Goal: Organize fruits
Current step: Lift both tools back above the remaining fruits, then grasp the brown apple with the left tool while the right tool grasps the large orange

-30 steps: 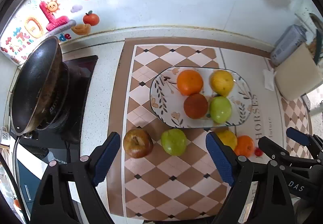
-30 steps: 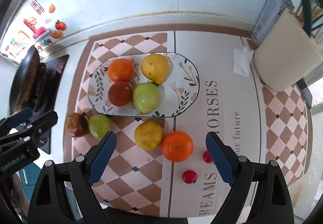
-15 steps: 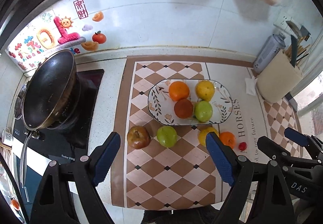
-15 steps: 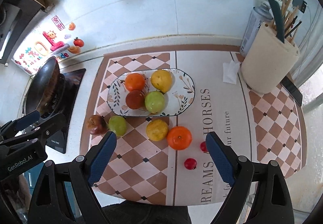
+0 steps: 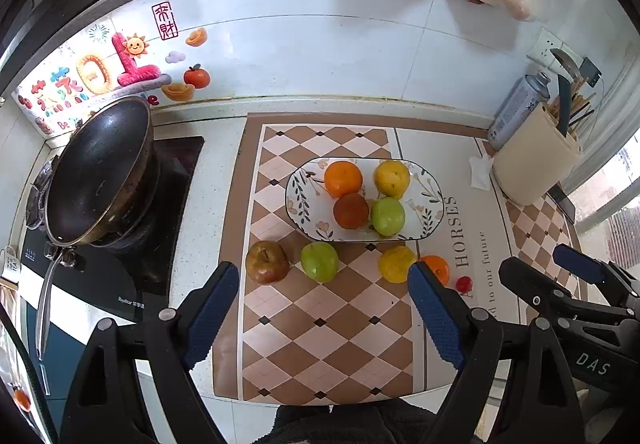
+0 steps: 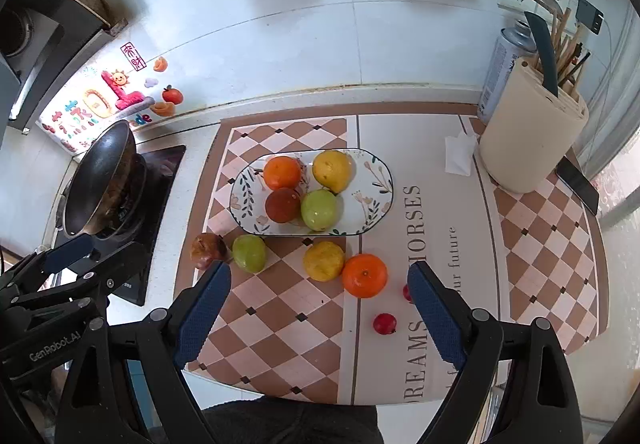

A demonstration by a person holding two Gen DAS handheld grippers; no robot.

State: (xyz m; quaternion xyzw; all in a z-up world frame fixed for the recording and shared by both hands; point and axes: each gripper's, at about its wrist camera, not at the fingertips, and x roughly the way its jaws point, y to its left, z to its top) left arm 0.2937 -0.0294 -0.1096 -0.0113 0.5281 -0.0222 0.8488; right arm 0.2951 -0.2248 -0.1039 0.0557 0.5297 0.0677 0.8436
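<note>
Operator: Report finger state for both units.

Technician: The left gripper [image 5: 322, 308] has its blue-padded fingers [image 5: 211, 311] spread wide with nothing between them. The right gripper [image 6: 319, 312] is likewise wide open and empty. Both hang above the desk [image 6: 192, 180], clear of every fruit.

Operator: Locate the fruit.

Technician: The oval white ceramic plate with leaf print [image 6: 374, 180] sits on the brown-and-cream checkered mat [image 6: 276, 328]. It holds four pieces: an orange [image 6: 282, 172], a yellow pear-shaped fruit [image 6: 332, 169], a dark red-brown round fruit [image 6: 283, 205] and a green apple [image 6: 319, 209]. These four touch one another. In front of the plate, on the mat, lie a bruised brown-red apple [image 6: 208, 249], a second green apple [image 6: 249, 253], a yellow round fruit [image 6: 323, 261] and a second orange [image 6: 364, 275], the last two touching. Two small red round fruits [image 6: 385, 323] lie near the right finger.

Operator: Surroundings and obstructions?

Technician: A black wok [image 5: 98, 176] stands on the black cooktop [image 5: 132, 276] to the left, well apart from the plate. A cream cylindrical utensil holder [image 6: 528, 148], a grey spray can [image 6: 500, 72], a folded white tissue [image 6: 460, 155] and a dark phone [image 6: 578, 184] occupy the right side. Nothing lies between the fingers and the loose fruit.
</note>
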